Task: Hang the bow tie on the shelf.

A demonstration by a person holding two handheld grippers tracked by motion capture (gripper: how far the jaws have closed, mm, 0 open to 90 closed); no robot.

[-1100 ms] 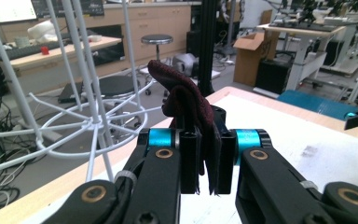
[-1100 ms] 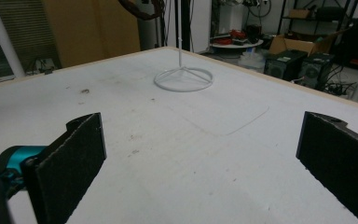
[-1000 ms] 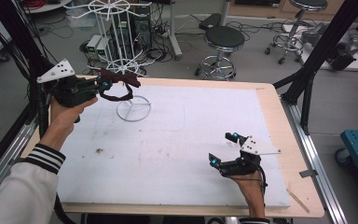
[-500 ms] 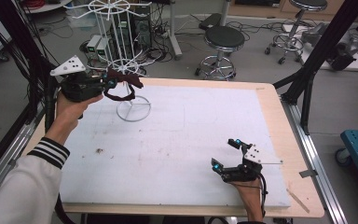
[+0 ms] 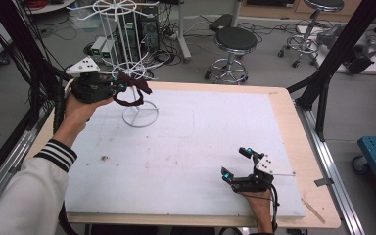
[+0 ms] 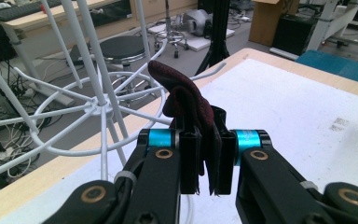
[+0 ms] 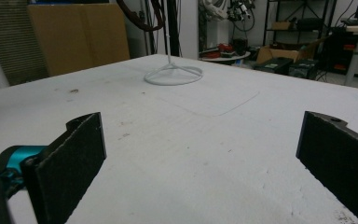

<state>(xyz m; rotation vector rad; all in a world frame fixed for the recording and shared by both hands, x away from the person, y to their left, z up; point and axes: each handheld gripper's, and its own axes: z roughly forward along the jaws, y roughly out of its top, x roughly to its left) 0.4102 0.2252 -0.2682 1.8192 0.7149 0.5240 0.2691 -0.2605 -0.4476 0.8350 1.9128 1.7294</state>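
Your left gripper [image 5: 119, 88] is clamped on the dark red hair band [image 5: 129, 93], its loop hanging just at three o'clock of the white wire rack [image 5: 129, 73], whose nearest arm lies at eleven o'clock from your jaws.

- The left gripper [image 5: 120, 88] is held up at the far left, pointing right, its jaws clamped together.
- The left hand [image 5: 81, 105] grips it from below, with the forearm in a white sleeve with a striped cuff [image 5: 56, 154] reaching in from the near left.
- The right gripper [image 5: 237, 164] sits low at the near right, jaws spread wide and empty.
- The right hand [image 5: 258, 200] holds it from the near edge.
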